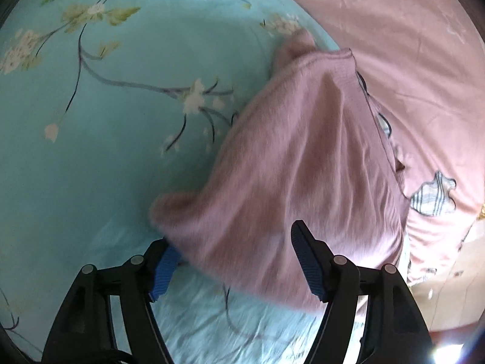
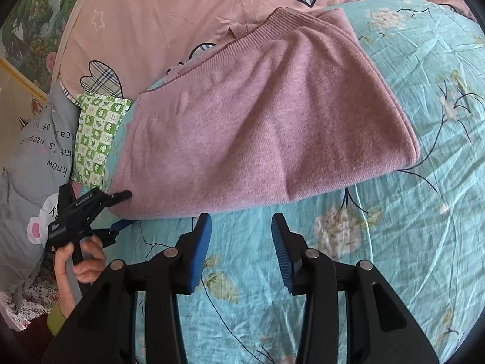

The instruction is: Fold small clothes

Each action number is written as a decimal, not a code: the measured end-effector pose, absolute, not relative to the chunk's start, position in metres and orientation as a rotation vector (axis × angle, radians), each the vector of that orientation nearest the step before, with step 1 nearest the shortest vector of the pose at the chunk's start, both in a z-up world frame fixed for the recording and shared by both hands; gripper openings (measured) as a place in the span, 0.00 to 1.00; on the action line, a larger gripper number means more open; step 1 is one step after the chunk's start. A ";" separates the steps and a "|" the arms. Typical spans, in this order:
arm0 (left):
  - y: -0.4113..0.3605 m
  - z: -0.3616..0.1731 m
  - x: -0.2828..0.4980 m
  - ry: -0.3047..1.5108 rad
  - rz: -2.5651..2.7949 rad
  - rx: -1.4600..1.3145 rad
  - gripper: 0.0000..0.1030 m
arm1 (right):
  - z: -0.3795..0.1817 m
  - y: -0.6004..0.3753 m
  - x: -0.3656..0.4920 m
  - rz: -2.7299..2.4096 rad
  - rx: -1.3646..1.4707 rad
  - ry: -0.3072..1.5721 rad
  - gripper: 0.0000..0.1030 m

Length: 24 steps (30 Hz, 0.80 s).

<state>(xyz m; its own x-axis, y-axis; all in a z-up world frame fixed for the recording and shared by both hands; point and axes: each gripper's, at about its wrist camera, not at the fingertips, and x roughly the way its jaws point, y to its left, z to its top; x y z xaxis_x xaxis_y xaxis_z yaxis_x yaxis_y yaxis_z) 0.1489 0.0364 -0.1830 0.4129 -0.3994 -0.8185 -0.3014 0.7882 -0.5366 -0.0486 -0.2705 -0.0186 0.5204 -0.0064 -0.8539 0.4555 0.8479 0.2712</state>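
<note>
A pink knitted sweater (image 1: 303, 157) (image 2: 257, 115) lies folded on a teal flowered bedsheet (image 1: 106, 151) (image 2: 379, 242). My left gripper (image 1: 233, 233) is open, its two blue pads set wide on either side of the sweater's near corner, with the cloth loose between them. The right wrist view shows this left gripper (image 2: 124, 209) at the sweater's left corner, carried by a person's hand (image 2: 85, 261). My right gripper (image 2: 241, 217) is open over the bare sheet, just short of the sweater's near edge, with nothing between its fingers.
A pink quilt (image 1: 409, 45) (image 2: 151, 15) with plaid patches lies along the sweater's far side. A green patterned pillow (image 2: 97, 136) and a grey cushion with lettering (image 2: 33, 157) sit at the left of the right wrist view.
</note>
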 end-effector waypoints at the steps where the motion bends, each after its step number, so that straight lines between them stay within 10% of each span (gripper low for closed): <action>1: 0.034 -0.182 0.154 1.160 -0.056 -0.689 0.69 | -0.019 -0.272 -0.047 -0.290 0.506 0.997 0.41; 5: 0.028 -0.180 0.168 1.136 -0.018 -0.654 0.65 | -0.020 -0.276 -0.041 -0.282 0.507 1.001 0.42; 9: 0.021 -0.173 0.179 1.120 -0.034 -0.613 0.27 | -0.018 -0.286 -0.034 -0.280 0.507 0.993 0.42; 24: -0.155 -0.076 0.161 0.979 -0.496 -0.253 0.14 | 0.017 -0.356 -0.020 -0.340 0.549 0.865 0.42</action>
